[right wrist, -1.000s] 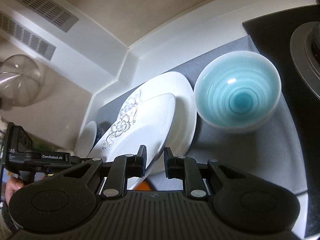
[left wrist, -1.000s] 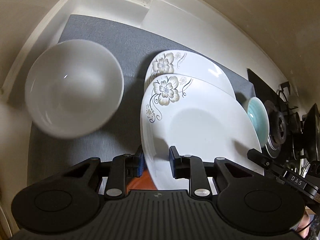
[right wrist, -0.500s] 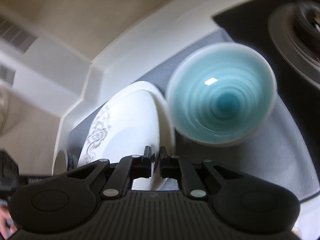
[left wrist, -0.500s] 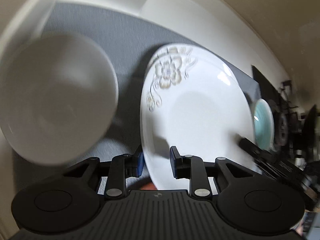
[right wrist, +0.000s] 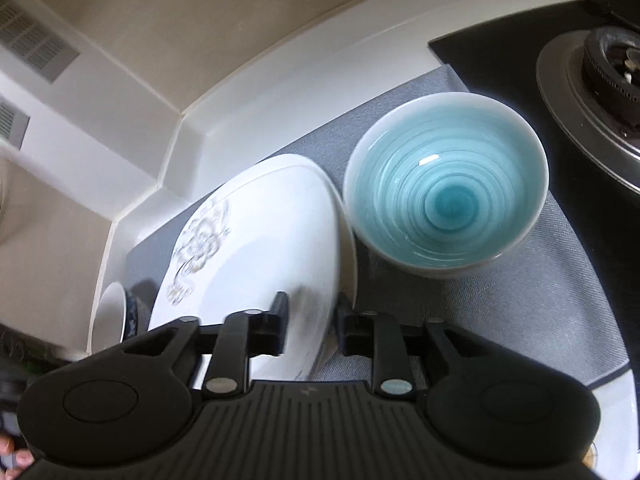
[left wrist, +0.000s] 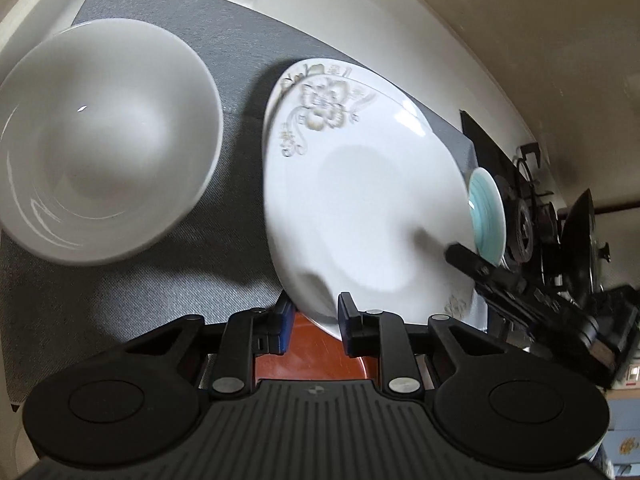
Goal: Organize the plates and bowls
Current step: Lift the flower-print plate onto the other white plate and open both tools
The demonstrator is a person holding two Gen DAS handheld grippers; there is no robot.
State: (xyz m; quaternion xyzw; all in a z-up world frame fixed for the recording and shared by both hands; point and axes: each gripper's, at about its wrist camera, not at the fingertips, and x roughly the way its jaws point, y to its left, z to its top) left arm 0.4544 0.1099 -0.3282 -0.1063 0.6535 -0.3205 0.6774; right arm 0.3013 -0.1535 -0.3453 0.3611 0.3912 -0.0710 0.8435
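A white plate with a grey flower print [left wrist: 360,184] lies on a second like plate whose rim shows under it [right wrist: 350,240]; the print also shows in the right wrist view [right wrist: 256,252]. My left gripper [left wrist: 312,316] straddles its near rim, fingers not pressed together. My right gripper [right wrist: 310,322] straddles the opposite rim, jaws apart. A plain white bowl [left wrist: 100,140] stands left of the plates. A white bowl with a turquoise inside [right wrist: 444,188] stands right of them, also seen edge-on [left wrist: 486,216].
All stand on a grey mat [left wrist: 240,60] on a white counter in a corner [right wrist: 192,128]. A black gas hob with a burner [right wrist: 612,60] lies right of the blue bowl. An orange-brown dish [left wrist: 312,356] lies under my left gripper.
The upper plate has come down square onto the lower one. My right gripper closed briefly, then moved left and opened around the plate rim. The left gripper kept its hold.
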